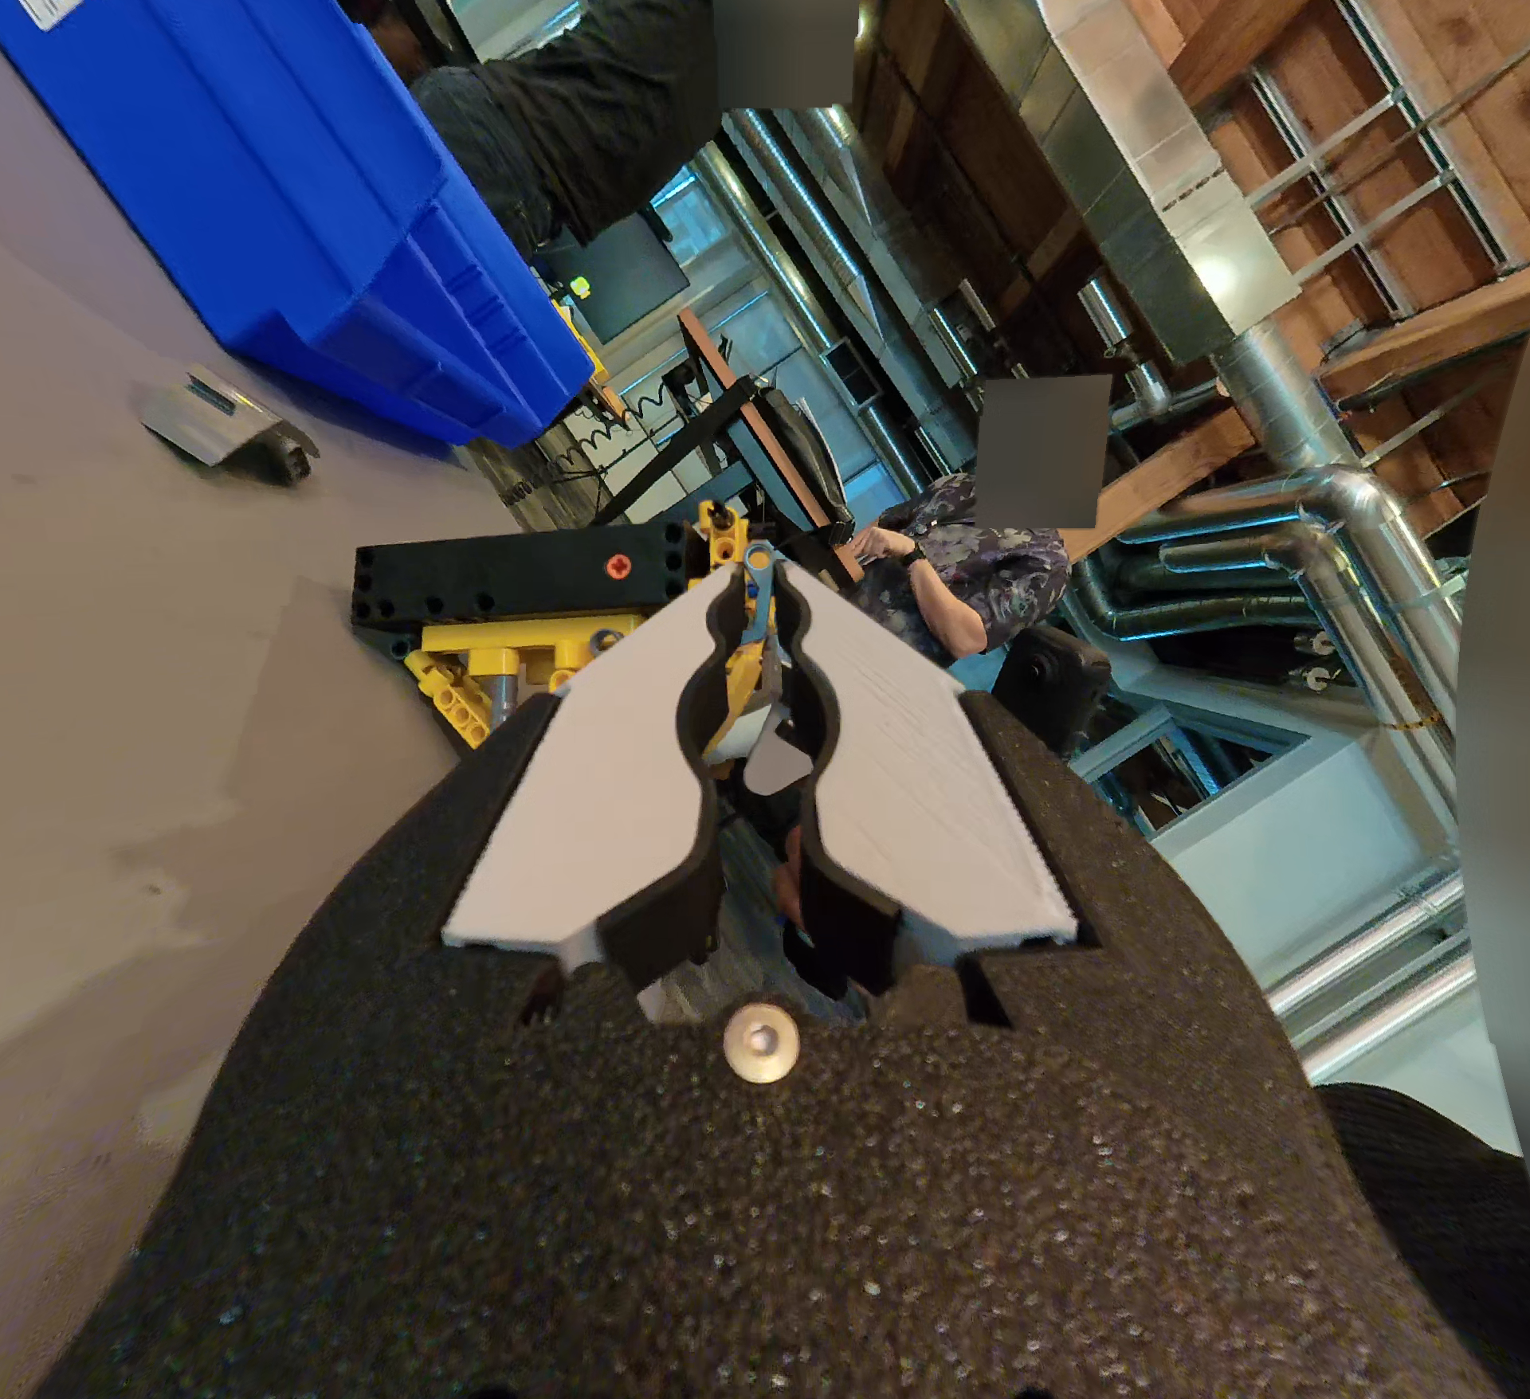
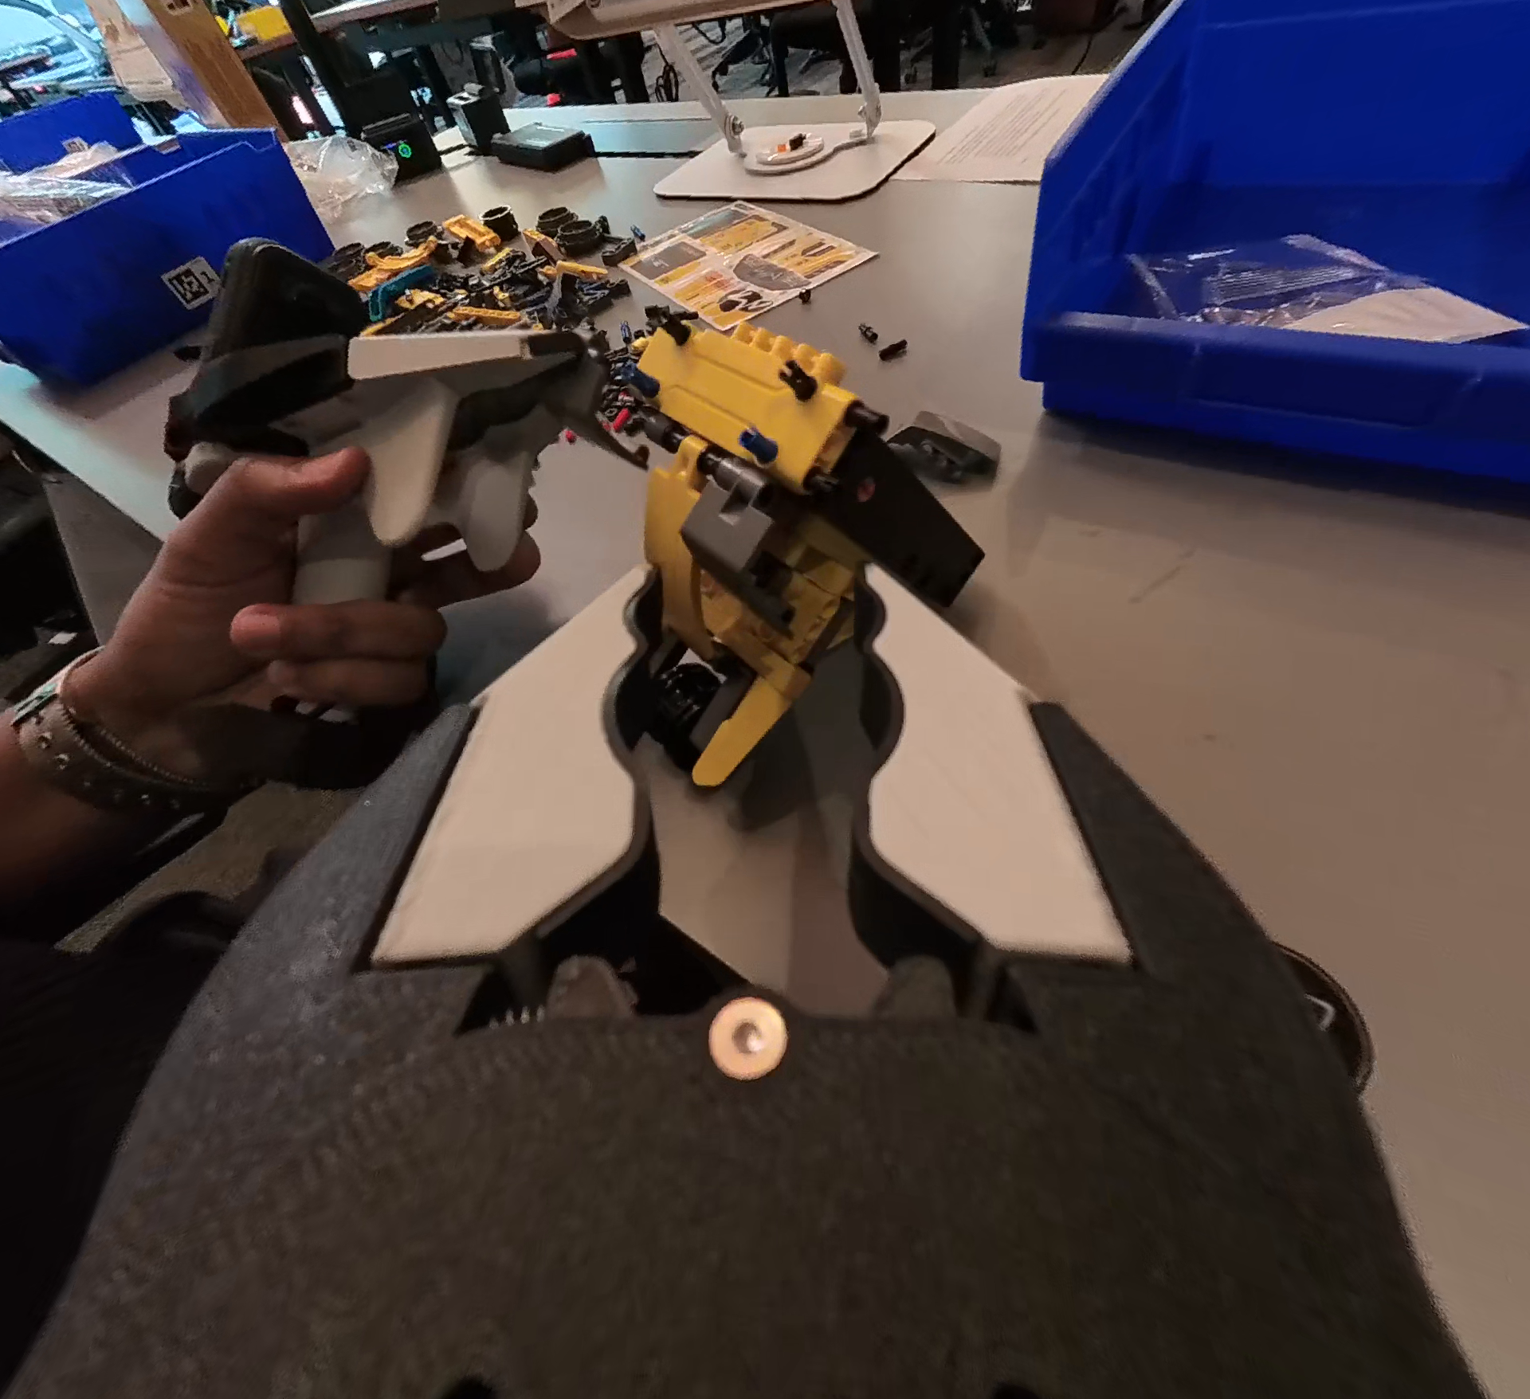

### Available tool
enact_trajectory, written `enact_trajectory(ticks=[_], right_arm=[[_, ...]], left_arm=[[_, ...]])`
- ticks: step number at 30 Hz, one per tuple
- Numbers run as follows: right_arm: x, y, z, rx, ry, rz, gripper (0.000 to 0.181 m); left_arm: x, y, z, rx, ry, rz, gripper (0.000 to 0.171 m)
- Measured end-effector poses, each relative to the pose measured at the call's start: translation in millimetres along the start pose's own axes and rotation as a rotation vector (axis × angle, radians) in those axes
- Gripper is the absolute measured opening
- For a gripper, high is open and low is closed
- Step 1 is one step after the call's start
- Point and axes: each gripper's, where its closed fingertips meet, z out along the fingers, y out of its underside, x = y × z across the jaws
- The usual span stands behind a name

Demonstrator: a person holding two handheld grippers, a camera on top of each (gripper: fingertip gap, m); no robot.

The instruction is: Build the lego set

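My right gripper [image 2: 753,614] is shut on the lower part of a yellow and black brick model [image 2: 745,399] and holds it tilted above the grey table [image 2: 1159,656]. My left gripper [image 1: 757,581] is shut on a thin blue-grey lever piece [image 1: 757,598], right against the model [image 1: 513,581]. In the right wrist view a hand [image 2: 248,573] holds the left gripper [image 2: 579,358], and its tips bring the thin piece [image 2: 613,432] to the model's upper left side, by the pins there.
A large blue bin [image 2: 1283,200] stands at the right and another [image 2: 124,242] at the left. A pile of loose yellow and black pieces [image 2: 480,275], a printed sheet [image 2: 745,262], a booklet stand [image 2: 795,151] and a small grey part [image 2: 944,440] lie beyond. Tip to tip, the grippers are about 8 centimeters apart.
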Motion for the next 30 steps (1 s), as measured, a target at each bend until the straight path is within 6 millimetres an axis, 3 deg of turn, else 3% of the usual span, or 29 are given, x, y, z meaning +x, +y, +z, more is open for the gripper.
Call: enact_trajectory(ticks=[3, 9, 24, 30], right_arm=[[-4, 7, 4, -0.036, -0.031, -0.001, 0.043], [-2, 15, 9, -0.06, -0.017, -0.098, 0.012], [-34, 14, 31, -0.188, -0.422, -0.164, 0.01], [-19, 15, 21, -0.238, -0.425, -0.049, 0.012]], left_arm=[[-4, -7, -3, 0.021, -0.005, -0.008, 0.006], [-7, -10, -5, 0.032, 0.0, -0.019, 0.006], [-7, -23, -12, 0.105, 0.007, -0.014, 0.006], [-8, -29, -15, 0.127, 0.017, -0.019, 0.006]])
